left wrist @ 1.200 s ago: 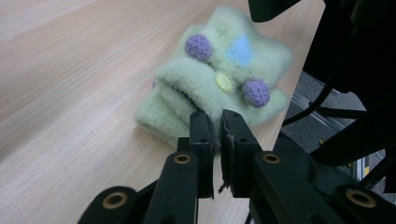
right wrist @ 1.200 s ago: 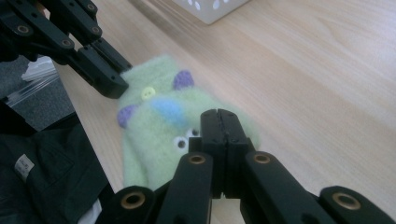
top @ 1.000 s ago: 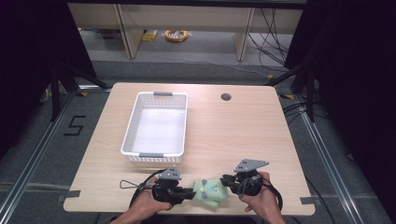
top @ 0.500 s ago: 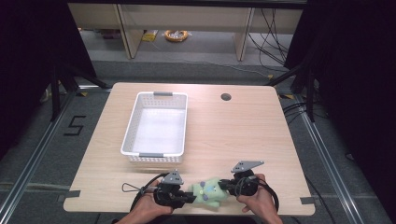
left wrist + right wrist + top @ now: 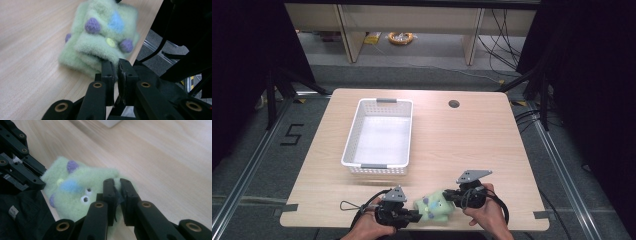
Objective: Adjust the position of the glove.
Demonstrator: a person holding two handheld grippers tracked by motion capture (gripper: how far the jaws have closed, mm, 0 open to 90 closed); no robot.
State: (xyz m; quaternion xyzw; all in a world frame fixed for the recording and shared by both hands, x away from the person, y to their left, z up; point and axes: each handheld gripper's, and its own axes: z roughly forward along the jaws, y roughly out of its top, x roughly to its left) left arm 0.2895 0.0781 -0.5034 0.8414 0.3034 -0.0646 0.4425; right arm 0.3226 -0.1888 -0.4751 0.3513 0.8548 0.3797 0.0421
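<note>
High view cuts off your forearms at the bottom edge, and your hands cover much of both grippers. You have one green plush toy [image 5: 434, 207] lying on the wooden table [image 5: 472, 145] at its near edge, in front of the one white basket [image 5: 379, 136] and a little to its right. Your left gripper [image 5: 414, 217] meets the toy from its left side and your right gripper [image 5: 448, 196] from its right.

Left gripper view is blurred over the toy [image 5: 100, 37], but you can make out purple bumps, a blue patch and a yellow dot on its fuzzy surface. The jaws stand narrow, nearly together, pinching a fold of the toy's lower edge.

Right gripper view shows two small white eyes on the toy [image 5: 75, 192], partly hidden behind the jaws. Those jaws are also narrow, clamped on the toy's fabric, with a dark scrap between them that you cannot identify. Your left gripper [image 5: 41, 185] touches the toy's far side.
</note>
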